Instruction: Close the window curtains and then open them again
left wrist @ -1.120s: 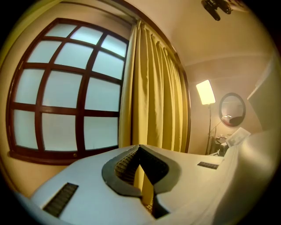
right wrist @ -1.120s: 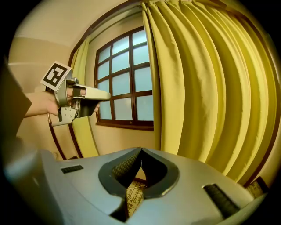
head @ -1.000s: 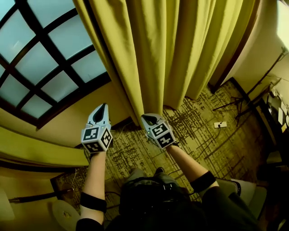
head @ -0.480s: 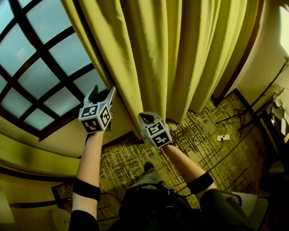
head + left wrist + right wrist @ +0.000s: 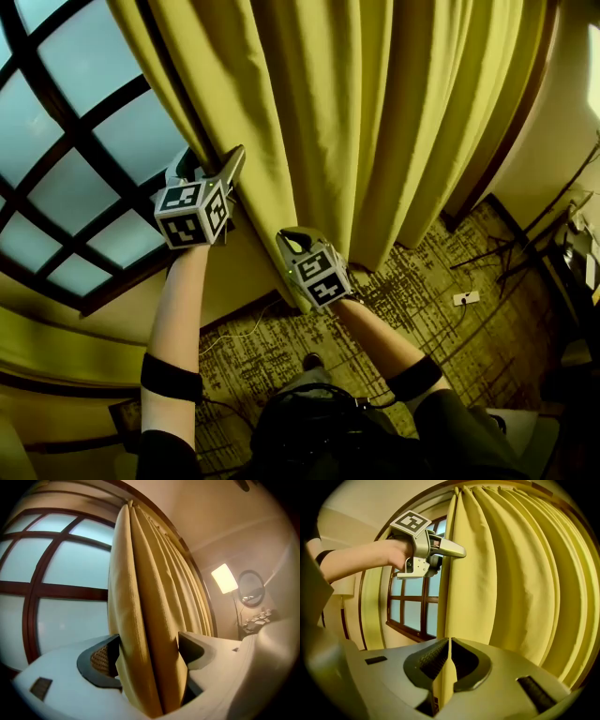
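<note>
One pleated curtain (image 5: 356,122): left claw (image 5: 208,165) just opening wide around it, right claw (image 5: 292,240) pinching.

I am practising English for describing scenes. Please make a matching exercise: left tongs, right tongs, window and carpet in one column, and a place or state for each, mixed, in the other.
1 left tongs
2 right tongs
3 window
4 carpet

A shut on the curtain edge
B patterned, below the curtain
C open, a curtain fold between
D uncovered, beside the curtain

Pairs: 1C, 2A, 3D, 4B. The left tongs have just been opening.
</note>
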The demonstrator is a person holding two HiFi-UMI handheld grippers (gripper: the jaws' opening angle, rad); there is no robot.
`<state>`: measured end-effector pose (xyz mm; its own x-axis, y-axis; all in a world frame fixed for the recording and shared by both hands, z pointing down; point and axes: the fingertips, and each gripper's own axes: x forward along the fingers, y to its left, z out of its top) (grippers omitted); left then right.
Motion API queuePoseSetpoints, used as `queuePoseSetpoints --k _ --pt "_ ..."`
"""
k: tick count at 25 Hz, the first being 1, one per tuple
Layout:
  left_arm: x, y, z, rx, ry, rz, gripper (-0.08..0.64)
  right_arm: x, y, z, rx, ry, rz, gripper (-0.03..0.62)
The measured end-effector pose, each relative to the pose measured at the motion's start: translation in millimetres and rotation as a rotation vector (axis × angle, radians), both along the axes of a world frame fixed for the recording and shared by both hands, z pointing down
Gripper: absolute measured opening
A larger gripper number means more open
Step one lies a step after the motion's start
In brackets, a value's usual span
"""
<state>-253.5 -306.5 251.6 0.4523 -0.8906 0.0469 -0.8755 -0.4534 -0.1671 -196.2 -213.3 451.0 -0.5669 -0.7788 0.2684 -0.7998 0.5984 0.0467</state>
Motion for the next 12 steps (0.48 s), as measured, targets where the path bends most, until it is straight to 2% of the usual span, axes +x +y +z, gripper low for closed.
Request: queuePoseSetpoints --k 5,8,9,10,11,12 --pt "27.4 -21.4 4.7 0.031 -0.03 0.088 0.383 3.5 -33.2 -9.1 0.026 0.029 0.032 0.031" --pt "38.2 -31.2 2.2 0.061 -0.055 0.113 0.203 12.7 -52.6 -17.9 0.053 0.047 0.075 0.036" --pt "41.6 -34.0 0.7 0.065 -0.059 0.127 0.134 14.8 -57.9 -20.7 0.062 0.048 0.088 0.074" --pt "44.7 -36.7 -0.4 0.063 -0.057 0.146 0.072 15.0 -62.6 -23.0 0.07 0.047 0.096 0.14" --pt "47.7 -39.2 -1.1 0.055 -0.049 0.17 0.024 13.4 -66.7 -24.7 0.076 0.045 0.099 0.194" --pt "50.9 -41.5 -1.8 0.047 -0.042 0.195 0.009 10.7 -70.4 -25.6 0.08 0.046 0.097 0.252"
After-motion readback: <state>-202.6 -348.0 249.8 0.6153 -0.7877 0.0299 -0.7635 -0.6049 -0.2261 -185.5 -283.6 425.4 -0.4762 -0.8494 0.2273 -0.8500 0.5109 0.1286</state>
